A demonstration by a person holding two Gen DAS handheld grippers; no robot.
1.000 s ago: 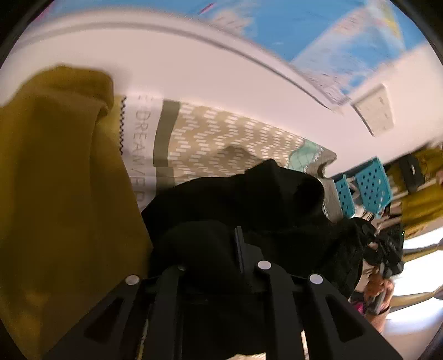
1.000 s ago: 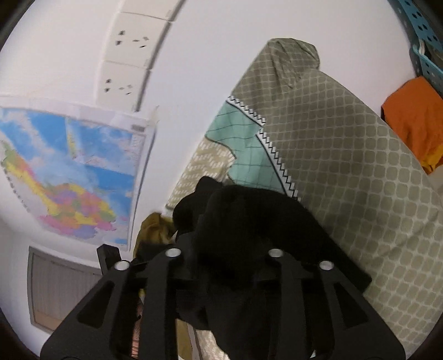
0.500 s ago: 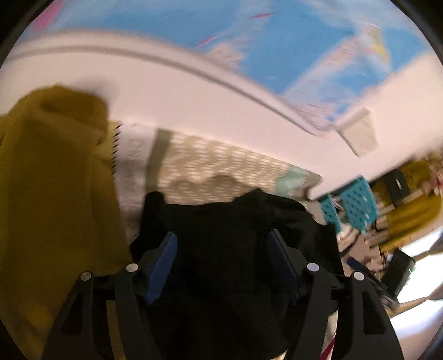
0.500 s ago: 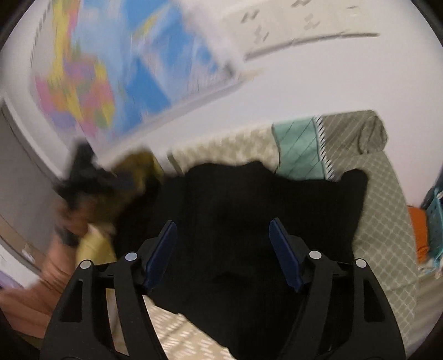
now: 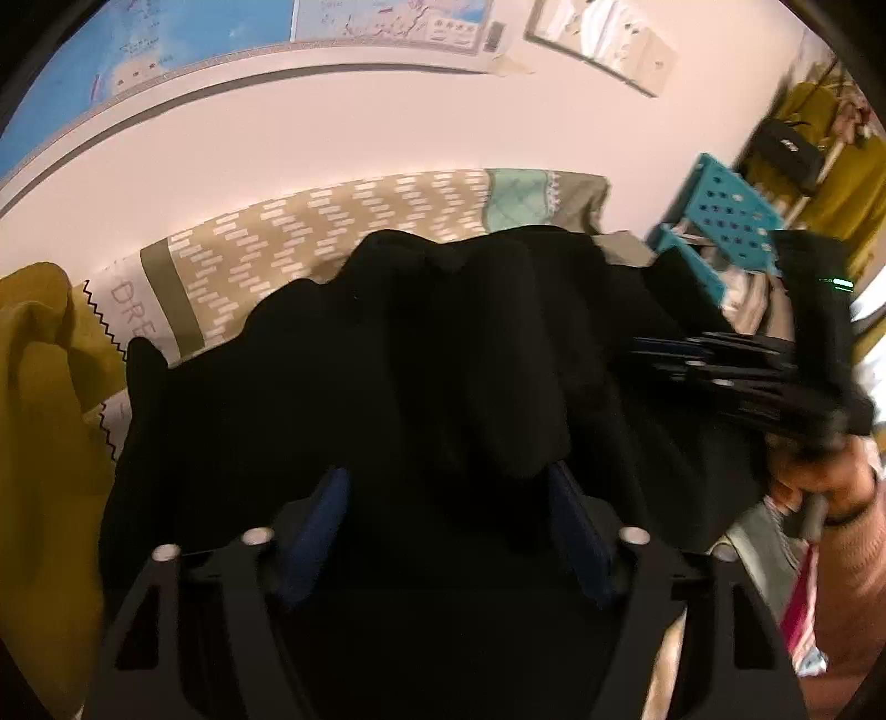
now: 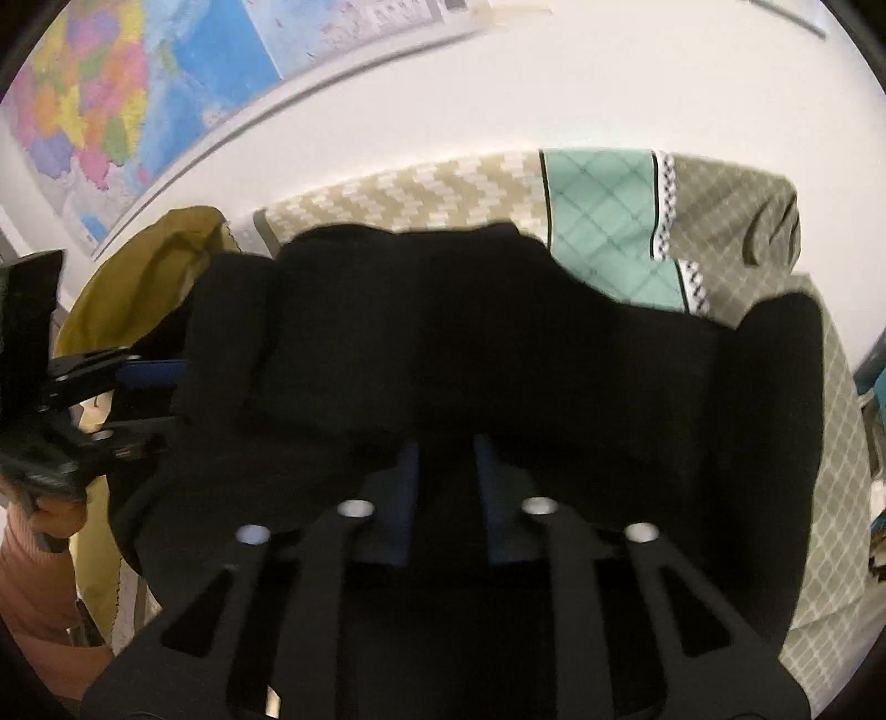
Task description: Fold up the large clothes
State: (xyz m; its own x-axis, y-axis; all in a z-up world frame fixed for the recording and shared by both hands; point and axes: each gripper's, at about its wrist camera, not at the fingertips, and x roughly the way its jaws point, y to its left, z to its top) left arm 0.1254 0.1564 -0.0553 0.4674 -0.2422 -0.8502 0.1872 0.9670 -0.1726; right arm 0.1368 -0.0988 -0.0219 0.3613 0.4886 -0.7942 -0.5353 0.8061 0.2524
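Observation:
A large black garment (image 5: 443,343) lies spread in loose folds on the patterned bedspread (image 5: 332,221). My left gripper (image 5: 446,498) points down over its near edge. Its blue pads (image 5: 315,526) stand wide apart and are closing, with black cloth between them but not pinched. In the right wrist view the black garment (image 6: 498,332) fills the middle. My right gripper (image 6: 446,471) is closing, its pads (image 6: 407,487) a narrow gap apart with a ridge of black cloth caught between. Each gripper also shows in the other's view: the right gripper (image 5: 720,376) blurred, the left gripper (image 6: 138,399) at the garment's left edge.
A mustard-yellow garment (image 5: 44,443) is heaped at the bed's left end. The white wall with a map (image 5: 138,39) runs right behind the bed. Teal baskets (image 5: 725,221) stand at the right end. A person's hand (image 5: 819,487) grips the right handle.
A second ago both grippers held the black garment bunched up. They let it go and it now lies spread on the bed. Both views have rolled level, and the right jaws have narrowed on the cloth.

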